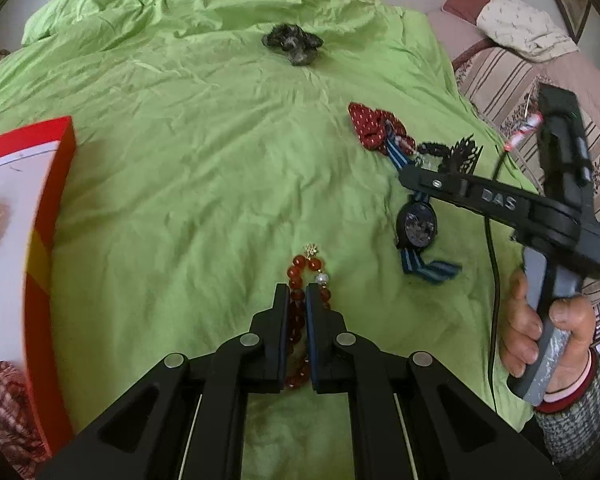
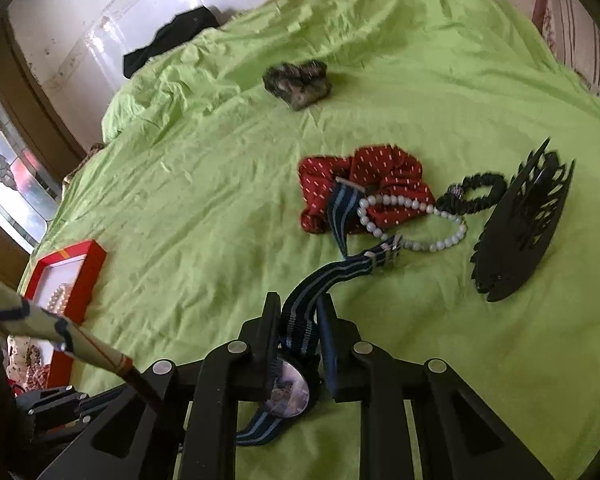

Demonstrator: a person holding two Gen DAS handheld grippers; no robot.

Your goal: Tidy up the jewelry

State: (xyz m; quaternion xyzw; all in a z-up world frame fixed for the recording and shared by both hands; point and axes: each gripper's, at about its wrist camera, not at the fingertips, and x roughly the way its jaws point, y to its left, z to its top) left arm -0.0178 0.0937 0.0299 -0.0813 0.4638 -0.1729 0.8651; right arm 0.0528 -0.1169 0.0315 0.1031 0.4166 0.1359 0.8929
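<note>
Box [image 2: 94,258], bed's 9 o'clock edge: one pearl piece inside.
Left gripper [image 1: 298,294]: nearly closed on red bead bracelet [image 1: 300,270].
Right gripper [image 2: 298,308]: narrowed around watch [image 2: 290,392]; grip uncertain.
At 2 o'clock, unsorted: white bead bracelet [image 2: 412,220], scrunchie [image 2: 364,184], hair clip [image 2: 524,224].

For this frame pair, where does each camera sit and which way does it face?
Left wrist: on the left gripper, angled down at the green sheet; fingers shut on the red bead bracelet; the right hand shows.
Right wrist: on the right gripper, angled down; fingers straddle the watch; no hand visible.
Shared: sheet, watch, red scrunchie, red box.
</note>
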